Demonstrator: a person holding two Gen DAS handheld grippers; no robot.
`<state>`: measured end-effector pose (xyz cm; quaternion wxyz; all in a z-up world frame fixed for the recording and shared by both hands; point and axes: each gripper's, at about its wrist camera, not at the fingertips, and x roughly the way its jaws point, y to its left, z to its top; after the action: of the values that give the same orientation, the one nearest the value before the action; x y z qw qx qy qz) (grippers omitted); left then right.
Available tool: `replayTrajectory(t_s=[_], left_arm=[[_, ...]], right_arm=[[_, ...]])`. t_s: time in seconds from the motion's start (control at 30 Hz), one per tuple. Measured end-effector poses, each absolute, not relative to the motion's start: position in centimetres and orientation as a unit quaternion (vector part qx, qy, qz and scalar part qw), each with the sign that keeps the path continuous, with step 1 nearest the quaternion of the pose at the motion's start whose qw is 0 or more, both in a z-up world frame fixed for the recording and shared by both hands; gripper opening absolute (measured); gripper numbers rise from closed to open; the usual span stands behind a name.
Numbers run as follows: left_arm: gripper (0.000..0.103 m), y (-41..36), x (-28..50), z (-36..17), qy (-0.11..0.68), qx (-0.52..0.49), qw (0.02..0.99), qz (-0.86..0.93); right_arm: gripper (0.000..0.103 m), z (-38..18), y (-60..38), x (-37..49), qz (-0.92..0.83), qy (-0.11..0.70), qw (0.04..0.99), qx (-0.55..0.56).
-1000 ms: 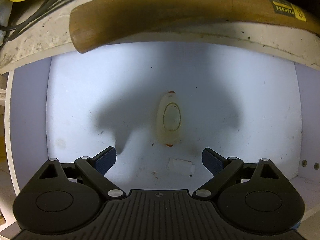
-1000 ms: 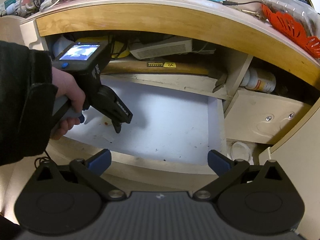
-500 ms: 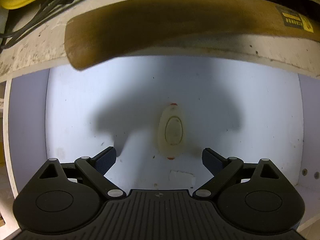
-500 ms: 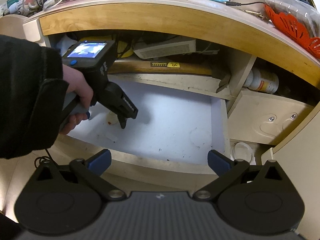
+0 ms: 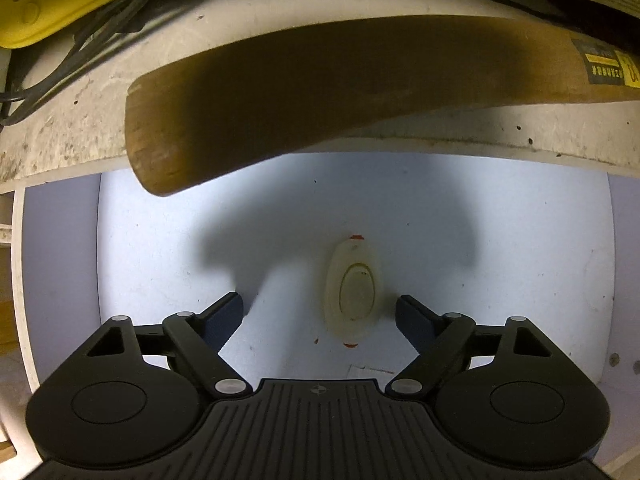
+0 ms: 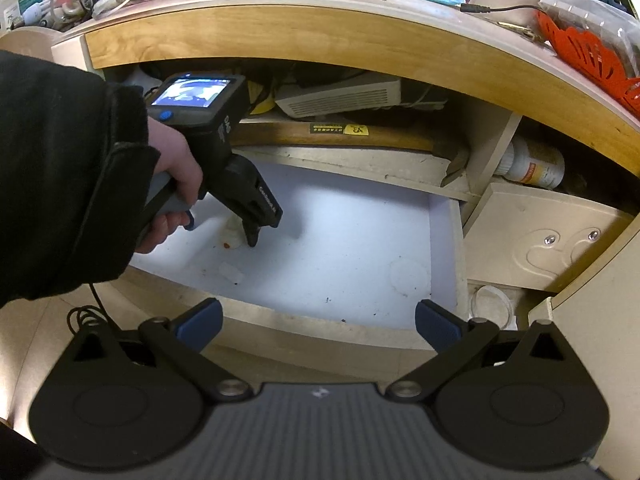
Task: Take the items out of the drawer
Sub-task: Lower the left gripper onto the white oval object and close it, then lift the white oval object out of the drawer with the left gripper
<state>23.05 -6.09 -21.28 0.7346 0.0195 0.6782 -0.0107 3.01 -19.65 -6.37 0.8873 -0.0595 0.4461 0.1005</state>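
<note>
The left gripper [image 5: 319, 314] hangs low inside the open white drawer [image 5: 160, 248], its two blue-padded fingers [image 5: 224, 316] spread wide and gripping nothing. Between them — nearer the right finger than the left, apart from both — lies a small cream oval plastic object with an oval outline on its top and red tips at each end [image 5: 353, 292], flat on the drawer floor. In the right wrist view the same left gripper [image 6: 250, 236] points steeply down into the drawer [image 6: 360, 240], its finger tips at the pale object [image 6: 233, 232]; whether they touch the floor cannot be told. The person's left hand [image 6: 176, 184], in a black sleeve, holds the handle.

Just above the back of the drawer a long brown wooden handle with a yellow-and-black label [image 5: 320, 92] lies across a worn white shelf ledge [image 5: 440, 136].

The right gripper [image 6: 318, 320] hovers outside the drawer, over its front edge, its blue-tipped fingers wide apart and empty.
</note>
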Motion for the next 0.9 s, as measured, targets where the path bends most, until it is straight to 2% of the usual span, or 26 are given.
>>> replayTrajectory(t_s=[0.07,0.17,0.23,0.9], left_arm=[[0.083,-6.2,23.1,-21.3,0.679,0.019,0.734,-0.008],[0.065,-6.6,23.0,-21.0,0.671,0.031,0.741,-0.007],[0.029,-7.0,23.0,-20.5,0.662,0.039,0.748,-0.011],[0.029,-8.3,23.2,-20.2,0.654,0.015,0.756,-0.013]], right_arm=[[0.103,-6.4,-19.6,3.0,0.101,0.446,0.887,-0.060],[0.103,-6.4,-19.5,3.0,0.102,0.447,0.887,-0.059],[0.103,-6.4,-19.5,3.0,0.103,0.447,0.887,-0.059],[0.103,-6.4,-19.3,3.0,0.106,0.445,0.887,-0.063]])
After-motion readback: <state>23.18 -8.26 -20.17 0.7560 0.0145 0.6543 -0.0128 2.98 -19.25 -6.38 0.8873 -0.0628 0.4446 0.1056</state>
